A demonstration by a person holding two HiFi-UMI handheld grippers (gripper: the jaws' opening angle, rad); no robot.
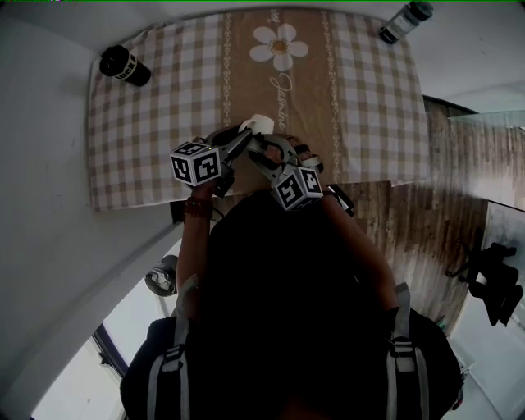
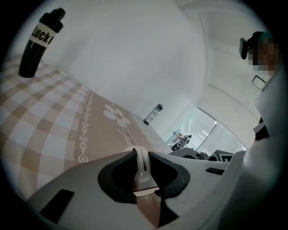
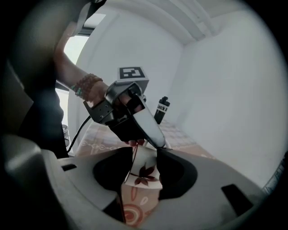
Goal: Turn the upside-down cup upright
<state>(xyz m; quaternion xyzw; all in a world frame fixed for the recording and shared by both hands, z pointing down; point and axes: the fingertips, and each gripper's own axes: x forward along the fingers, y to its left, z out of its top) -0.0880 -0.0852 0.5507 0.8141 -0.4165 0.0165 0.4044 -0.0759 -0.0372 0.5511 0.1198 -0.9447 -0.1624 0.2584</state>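
**Ana:** What do the left tongs (image 2: 143, 155) hold?

**Ben:** They are almost closed. They pinch a thin white part of the cup (image 3: 143, 173).

**Ana:** And the right tongs (image 3: 145, 152)?

**Ben:** They are a bit wider. They squeeze the cup's side, where a dark red leaf is painted.

**Ana:** Where is the cup?

**Ben:** Between both tongs, over the near middle of the checked cloth (image 1: 164, 107), close to the person.

**Ana:** Any words to read?

**Ben:** The black bottle (image 1: 125, 65) at the far left says "Luck". Curly writing runs below the white flower (image 1: 280, 45), but I cannot read it. The grey bottle (image 1: 405, 21) at the far right is too small to read.
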